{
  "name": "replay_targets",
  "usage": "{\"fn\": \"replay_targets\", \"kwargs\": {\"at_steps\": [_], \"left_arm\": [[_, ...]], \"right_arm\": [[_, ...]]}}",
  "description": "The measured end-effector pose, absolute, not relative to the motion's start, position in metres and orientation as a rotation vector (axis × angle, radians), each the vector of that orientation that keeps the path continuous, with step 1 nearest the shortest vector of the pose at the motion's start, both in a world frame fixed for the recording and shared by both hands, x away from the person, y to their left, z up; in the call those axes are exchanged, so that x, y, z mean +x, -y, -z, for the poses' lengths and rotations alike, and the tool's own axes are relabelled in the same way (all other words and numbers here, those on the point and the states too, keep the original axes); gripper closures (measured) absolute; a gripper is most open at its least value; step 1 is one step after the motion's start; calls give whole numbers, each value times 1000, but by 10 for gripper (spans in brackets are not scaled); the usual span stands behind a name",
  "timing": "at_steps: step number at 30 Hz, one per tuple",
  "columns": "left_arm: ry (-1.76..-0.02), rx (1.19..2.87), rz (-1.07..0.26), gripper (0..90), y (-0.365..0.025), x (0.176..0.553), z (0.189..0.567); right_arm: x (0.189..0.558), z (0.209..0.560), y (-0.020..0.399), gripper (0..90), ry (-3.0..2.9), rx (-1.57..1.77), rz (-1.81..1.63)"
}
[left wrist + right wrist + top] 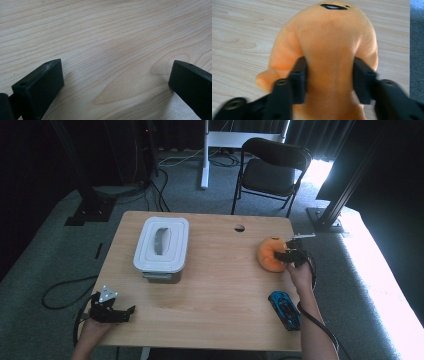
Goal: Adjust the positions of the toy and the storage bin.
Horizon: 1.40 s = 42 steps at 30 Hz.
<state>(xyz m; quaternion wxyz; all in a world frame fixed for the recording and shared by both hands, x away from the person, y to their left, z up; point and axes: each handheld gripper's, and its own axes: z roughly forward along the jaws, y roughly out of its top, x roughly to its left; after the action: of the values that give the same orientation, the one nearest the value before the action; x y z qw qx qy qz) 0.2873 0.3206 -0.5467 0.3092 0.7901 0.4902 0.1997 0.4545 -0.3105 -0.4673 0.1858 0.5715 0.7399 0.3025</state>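
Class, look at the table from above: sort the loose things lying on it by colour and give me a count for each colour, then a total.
Orange: 1, the plush toy
Blue: 1, the toy car
White and grey: 1, the lidded box
Total: 3

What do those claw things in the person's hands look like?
Each hand-held gripper is black with two blocky, flat-ended jaws. The left hand-held gripper carries a grey three-cornered plate on top, and a black cable loops from it onto the floor. The right hand-held gripper trails a black cable along the forearm. No sleeves are visible on the forearms.
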Motion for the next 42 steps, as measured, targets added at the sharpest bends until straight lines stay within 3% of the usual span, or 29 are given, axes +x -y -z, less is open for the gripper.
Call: {"fn": "replay_targets", "kwargs": {"at_steps": [2, 6, 10, 18, 28, 35, 42], "left_arm": [[-1295, 2088, -528, 2, -321, 287, 547], [-1304, 2085, -531, 2, -320, 288, 547], [-1307, 2090, -526, 2, -319, 288, 546], [-1303, 2101, -513, 2, -317, 291, 541], [-1351, 2072, -521, 2, -322, 296, 533], [-1373, 2009, -638, 2, -322, 307, 531], [-1411, 1970, -653, 2, -324, 322, 529]], "right_arm": [[452, 465, 311, 397, -2089, 1599, -845], [444, 461, 315, 332, -2063, 1625, -877], [434, 457, 317, 140, -2012, 1683, -870], [404, 439, 308, 109, -1962, 1612, -975], [367, 429, 259, 109, -1901, 1398, -967], [367, 419, 235, 110, -1927, 1314, -1077], [385, 448, 189, 110, -2033, 1289, -1106]]}}
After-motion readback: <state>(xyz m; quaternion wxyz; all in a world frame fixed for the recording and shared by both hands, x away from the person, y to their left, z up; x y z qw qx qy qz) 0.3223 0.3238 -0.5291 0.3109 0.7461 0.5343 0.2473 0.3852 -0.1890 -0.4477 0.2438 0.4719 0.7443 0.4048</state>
